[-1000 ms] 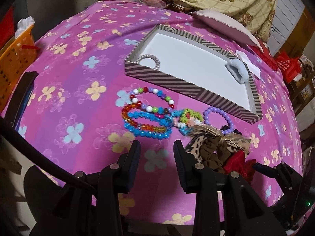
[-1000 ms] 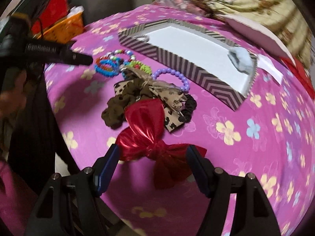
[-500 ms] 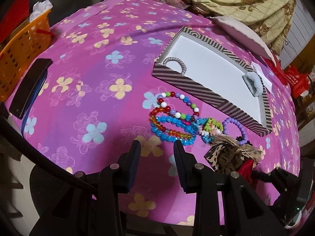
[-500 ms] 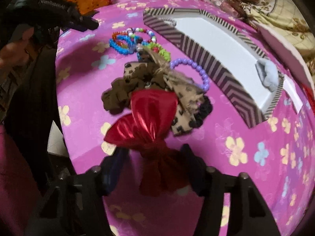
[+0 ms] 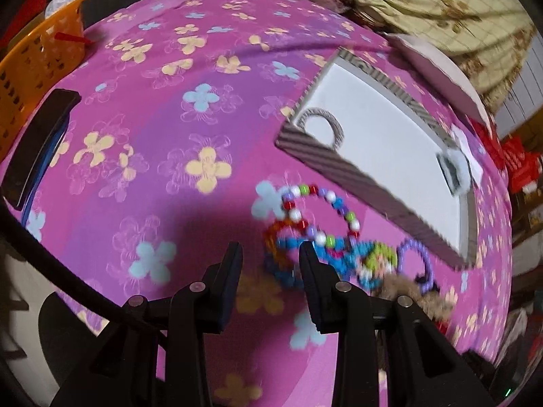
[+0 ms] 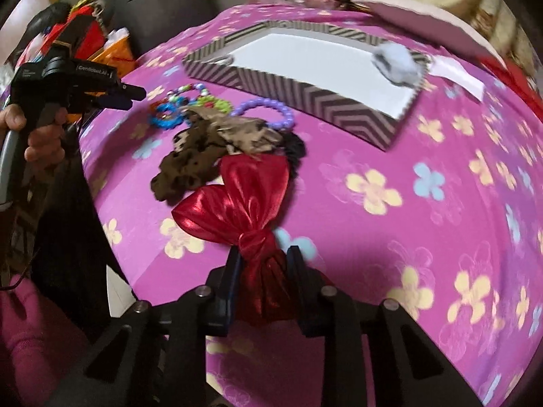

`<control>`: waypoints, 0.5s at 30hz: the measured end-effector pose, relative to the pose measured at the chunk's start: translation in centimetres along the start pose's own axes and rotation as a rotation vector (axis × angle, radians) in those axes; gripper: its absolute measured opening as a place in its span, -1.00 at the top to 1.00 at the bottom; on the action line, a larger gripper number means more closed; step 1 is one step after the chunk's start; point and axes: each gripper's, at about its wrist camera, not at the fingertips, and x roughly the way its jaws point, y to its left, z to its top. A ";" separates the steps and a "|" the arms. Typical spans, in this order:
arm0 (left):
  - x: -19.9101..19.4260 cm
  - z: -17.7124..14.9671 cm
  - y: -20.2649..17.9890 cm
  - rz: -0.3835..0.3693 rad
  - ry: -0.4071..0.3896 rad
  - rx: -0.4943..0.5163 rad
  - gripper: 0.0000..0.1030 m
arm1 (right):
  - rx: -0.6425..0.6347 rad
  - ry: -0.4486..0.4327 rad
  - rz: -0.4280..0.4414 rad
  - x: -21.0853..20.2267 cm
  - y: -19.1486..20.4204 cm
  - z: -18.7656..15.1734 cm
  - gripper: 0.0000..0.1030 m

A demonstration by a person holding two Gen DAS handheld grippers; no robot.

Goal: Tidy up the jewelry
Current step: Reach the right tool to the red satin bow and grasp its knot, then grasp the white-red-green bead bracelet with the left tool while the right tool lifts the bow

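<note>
Glossy red satin bow (image 6: 237, 200); matt floral cloth (image 5: 176, 108); shiny plastic bead bracelets (image 5: 315, 217).

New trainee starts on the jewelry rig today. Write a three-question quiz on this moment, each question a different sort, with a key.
1. True or false: the grey hair ring lies inside the striped tray.
2. What sits between the right gripper fingers?
A. purple bead bracelet
B. red satin bow
C. leopard scrunchie
3. Fill in: the left gripper is open above the ____ tablecloth, beside the bead bracelets.

Key
1. True.
2. B: the jaws are closing around the red satin bow, near its knot.
3. Pink flowered; nothing is between its fingers.
</note>
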 end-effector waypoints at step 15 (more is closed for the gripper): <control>4.6 3.2 -2.2 0.054 0.057 0.056 0.04 | 0.057 -0.029 -0.045 0.6 0.3 0.9 0.09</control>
